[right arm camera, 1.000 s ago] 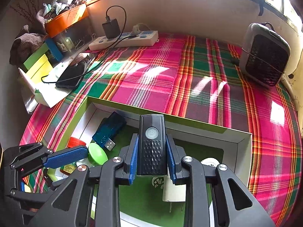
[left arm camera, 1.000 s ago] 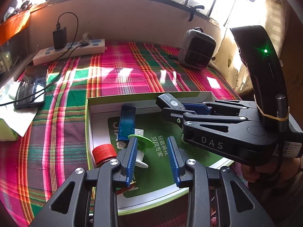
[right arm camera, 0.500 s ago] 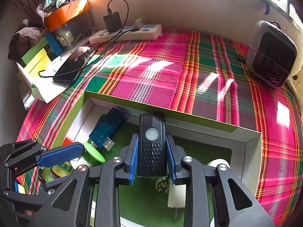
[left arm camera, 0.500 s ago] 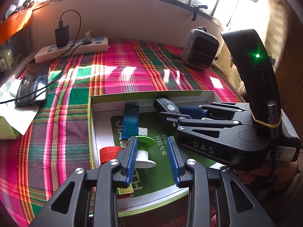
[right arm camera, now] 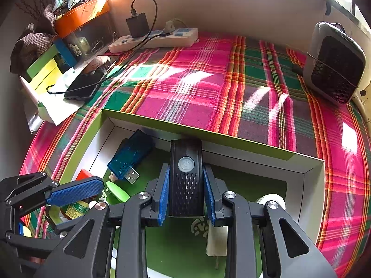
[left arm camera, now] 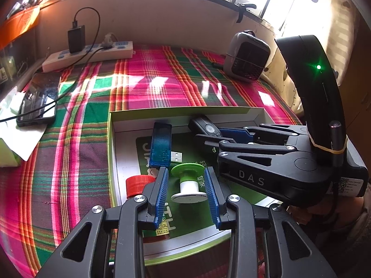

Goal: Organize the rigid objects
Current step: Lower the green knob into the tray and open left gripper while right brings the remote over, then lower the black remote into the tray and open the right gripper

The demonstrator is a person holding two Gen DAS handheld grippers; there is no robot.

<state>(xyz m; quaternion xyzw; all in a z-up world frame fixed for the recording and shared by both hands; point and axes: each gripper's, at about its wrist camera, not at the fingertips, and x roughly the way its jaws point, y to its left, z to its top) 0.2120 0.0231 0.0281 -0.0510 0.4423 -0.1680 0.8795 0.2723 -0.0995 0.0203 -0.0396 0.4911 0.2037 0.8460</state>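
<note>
At the far left of the left wrist view, a black smartphone (left arm camera: 38, 99) lay on the pink, green and red plaid cloth (left arm camera: 148, 88), its cable running up to a white power strip (left arm camera: 90, 54) against the wall at upper left.

In the lower centre, a shallow cardboard box with green rim and white inner walls (left arm camera: 185, 110) sat on the cloth. Inside it, from left to right, were a small bottle with a ribbed red cap (left arm camera: 136, 185), a translucent blue USB stick (left arm camera: 161, 144) and a spool with a green top flange and white core (left arm camera: 188, 183). The left gripper (left arm camera: 186, 193) stood open, its blue-padded fingers on either side of the spool without clearly touching it.

To the right, the right gripper (right arm camera: 186, 193) was clamped on a black rectangular device with a round power button (right arm camera: 185, 176), held just above the box floor near the far wall. In the right wrist view, a white plug-like item (right arm camera: 216, 243) lay beneath it.

A grey and black desk fan (left arm camera: 247, 56) stood at upper right.
</note>
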